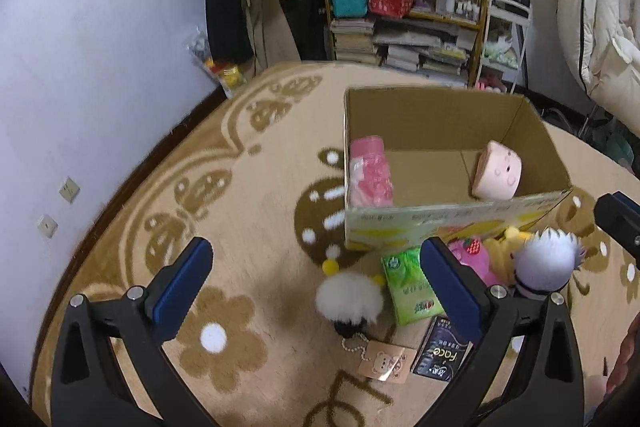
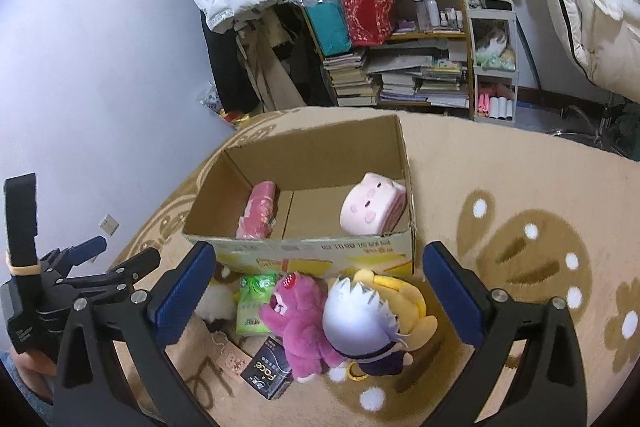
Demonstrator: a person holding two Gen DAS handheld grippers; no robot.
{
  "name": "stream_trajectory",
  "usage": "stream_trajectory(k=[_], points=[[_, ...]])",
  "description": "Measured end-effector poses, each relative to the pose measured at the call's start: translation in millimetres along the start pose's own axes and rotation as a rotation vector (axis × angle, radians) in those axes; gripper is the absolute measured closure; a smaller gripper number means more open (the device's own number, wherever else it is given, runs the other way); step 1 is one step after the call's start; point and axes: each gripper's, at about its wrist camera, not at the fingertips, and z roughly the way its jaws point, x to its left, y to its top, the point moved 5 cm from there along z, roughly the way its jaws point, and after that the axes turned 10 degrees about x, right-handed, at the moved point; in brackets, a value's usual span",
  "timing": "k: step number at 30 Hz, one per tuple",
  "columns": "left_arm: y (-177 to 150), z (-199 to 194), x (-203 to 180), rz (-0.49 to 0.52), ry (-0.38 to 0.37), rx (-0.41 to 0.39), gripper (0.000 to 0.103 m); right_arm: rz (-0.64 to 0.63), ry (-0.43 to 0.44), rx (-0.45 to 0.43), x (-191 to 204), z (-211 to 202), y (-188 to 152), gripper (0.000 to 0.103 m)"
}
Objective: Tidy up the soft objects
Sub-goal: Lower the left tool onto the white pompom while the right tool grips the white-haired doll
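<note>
Two soft things, a pink roll (image 2: pixel 258 211) and a pig cushion (image 2: pixel 372 207), lie in my box (image 2: pixel 312 251), while the pile at six o'clock below it, led by the white-haired doll (image 2: pixel 356 319), waits under both tongs (image 2: pixel 320 307), wide open and empty.

I hold one gripper in each hand, and both point down at a slant. My left gripper (image 1: pixel 316 291) has its two blue fingers (image 1: pixel 182 289) spread far apart with nothing between them. My right gripper (image 2: pixel 316 293) is wide open too, and its blue fingers (image 2: pixel 184 293) touch nothing. From the right camera I see my left gripper off to the side, low down.
</note>
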Motion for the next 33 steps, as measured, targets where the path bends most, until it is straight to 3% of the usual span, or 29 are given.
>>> stream_trajectory(k=[5, 13, 17, 29, 33], points=[[-11, 23, 8, -0.06, -0.047, 0.076, 0.001, -0.001, -0.004, 0.031, -6, 12, -11, 0.0], [-20, 53, 11, -0.052, -0.008, 0.14, 0.001, 0.009, -0.012, 0.088, -16, 35, -25, 0.0], [-24, 71, 5, -0.052, -0.042, 0.212, 0.001, 0.024, -0.019, 0.119, -24, 47, -32, 0.0], [-33, 103, 4, -0.06, -0.047, 0.321, 0.001, 0.024, -0.054, 0.196, -30, 69, -41, 0.0], [-38, 111, 4, -0.075, -0.063, 0.348, 0.001, 0.015, -0.072, 0.199, -30, 70, -42, 0.007]])
